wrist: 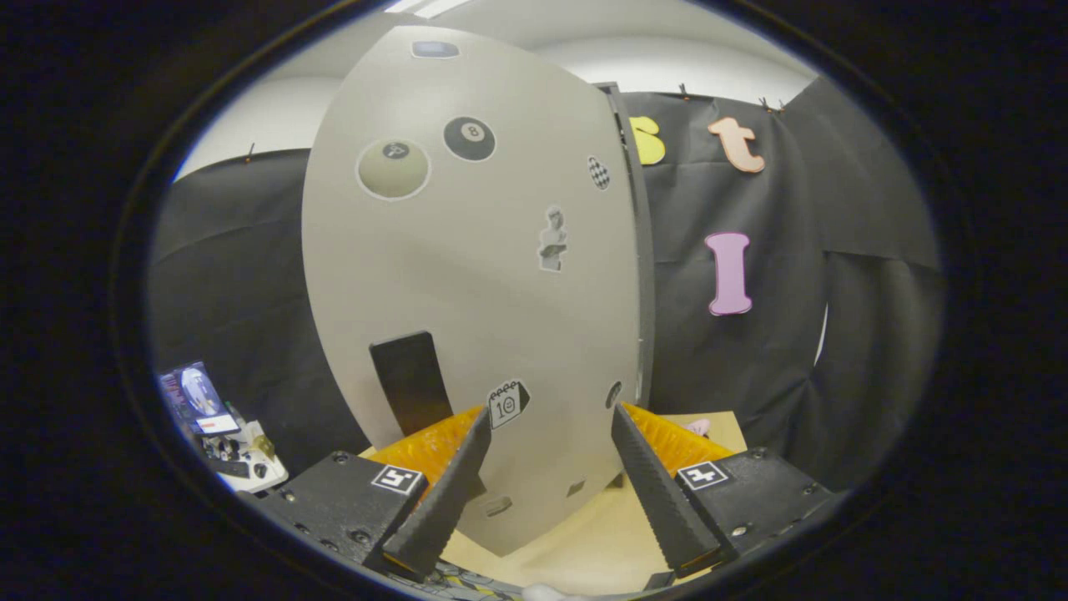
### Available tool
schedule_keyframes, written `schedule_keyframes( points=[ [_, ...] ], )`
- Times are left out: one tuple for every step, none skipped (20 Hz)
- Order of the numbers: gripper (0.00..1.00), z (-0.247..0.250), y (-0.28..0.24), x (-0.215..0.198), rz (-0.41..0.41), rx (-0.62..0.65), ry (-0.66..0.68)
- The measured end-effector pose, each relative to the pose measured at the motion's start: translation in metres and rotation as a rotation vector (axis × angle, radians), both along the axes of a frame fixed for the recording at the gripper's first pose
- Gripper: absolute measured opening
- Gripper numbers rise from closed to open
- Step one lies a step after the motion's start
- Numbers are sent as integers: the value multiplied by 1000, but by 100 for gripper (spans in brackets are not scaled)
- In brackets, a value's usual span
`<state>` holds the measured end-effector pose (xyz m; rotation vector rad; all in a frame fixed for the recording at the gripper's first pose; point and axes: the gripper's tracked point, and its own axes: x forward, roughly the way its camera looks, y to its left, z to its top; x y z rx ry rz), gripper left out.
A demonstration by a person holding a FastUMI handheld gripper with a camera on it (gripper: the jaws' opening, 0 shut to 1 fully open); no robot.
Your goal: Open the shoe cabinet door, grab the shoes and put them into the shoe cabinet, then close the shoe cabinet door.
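The shoe cabinet door [467, 250] is a pale grey panel with several stickers, standing upright just ahead of my fingers. Its black handle [409, 380] sits low on the panel, a little left of my left fingertip. A dark strip of the cabinet's edge [641, 250] runs down the panel's right side; I cannot tell whether the door is ajar. My gripper [551, 415] is open, fingertips close to the door's lower part, nothing held between them. A small pink thing [699, 427], perhaps part of a shoe, peeks out beyond the right finger.
The cabinet stands on a light wooden tabletop [584, 542]. A small device with a lit screen [200, 401] and loose gear lie to the far left. Black cloth wall [793, 334] hangs behind and to the right.
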<state>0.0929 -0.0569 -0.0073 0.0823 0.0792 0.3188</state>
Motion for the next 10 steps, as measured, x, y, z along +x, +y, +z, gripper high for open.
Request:
schedule_keyframes(
  points=[
    [96, 1, 11, 6, 5, -3, -2],
    [96, -1, 22, 11, 8, -10, 0],
    [96, 1, 34, 18, 11, -22, -7],
    [96, 3, 46, 26, 19, -31, -15],
    [97, 1, 60, 35, 30, -37, -6],
    [97, -2, 74, 42, 43, -41, 3],
    [97, -2, 87, 51, 56, -41, 2],
    [97, -2, 100, 58, 56, -43, 3],
    [97, -3, 105, 62, 35, -42, 12],
    [97, -3, 109, 67, 18, -30, 18]
  ],
)
